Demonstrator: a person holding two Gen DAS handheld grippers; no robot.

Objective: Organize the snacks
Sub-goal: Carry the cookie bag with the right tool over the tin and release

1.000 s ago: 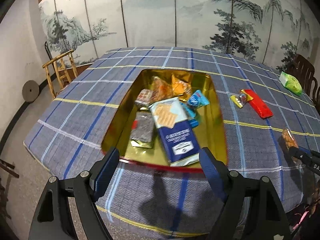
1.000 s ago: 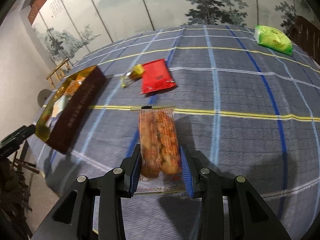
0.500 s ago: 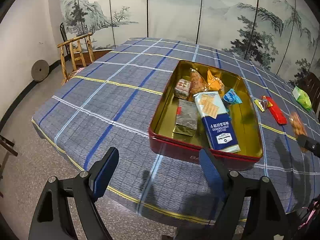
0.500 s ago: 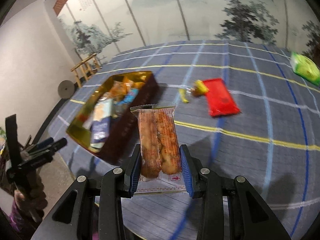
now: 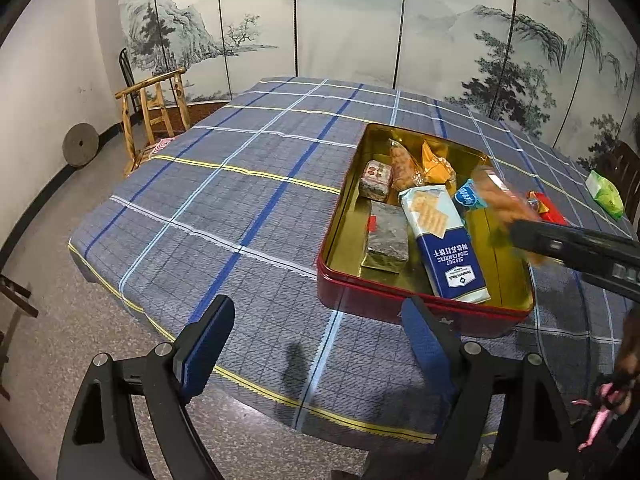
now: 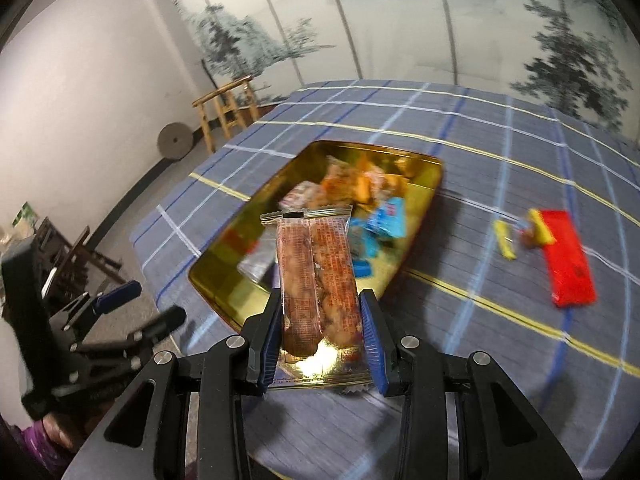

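My right gripper [image 6: 322, 340] is shut on a clear packet of orange biscuits [image 6: 316, 276] and holds it in the air over the near end of the gold-lined red tin [image 6: 424, 200]. In the left wrist view the tin [image 5: 400, 304] holds several snacks, among them a blue cracker box [image 5: 444, 252]; the right gripper [image 5: 516, 236] comes in from the right over the tin with the blurred biscuit packet [image 5: 500, 196]. My left gripper [image 5: 316, 344] is open and empty, off the table's near edge, left of the tin.
On the plaid tablecloth right of the tin lie a red packet [image 6: 568, 256] and a small yellow sweet [image 6: 504, 240]. A green packet [image 5: 606, 194] lies at the far right. A wooden chair [image 5: 156, 116] stands left of the table. A painted screen stands behind.
My right gripper has carried the biscuit packet left, from the table by the red packet to above the tin. My left gripper has drawn back and left, away from the tin.
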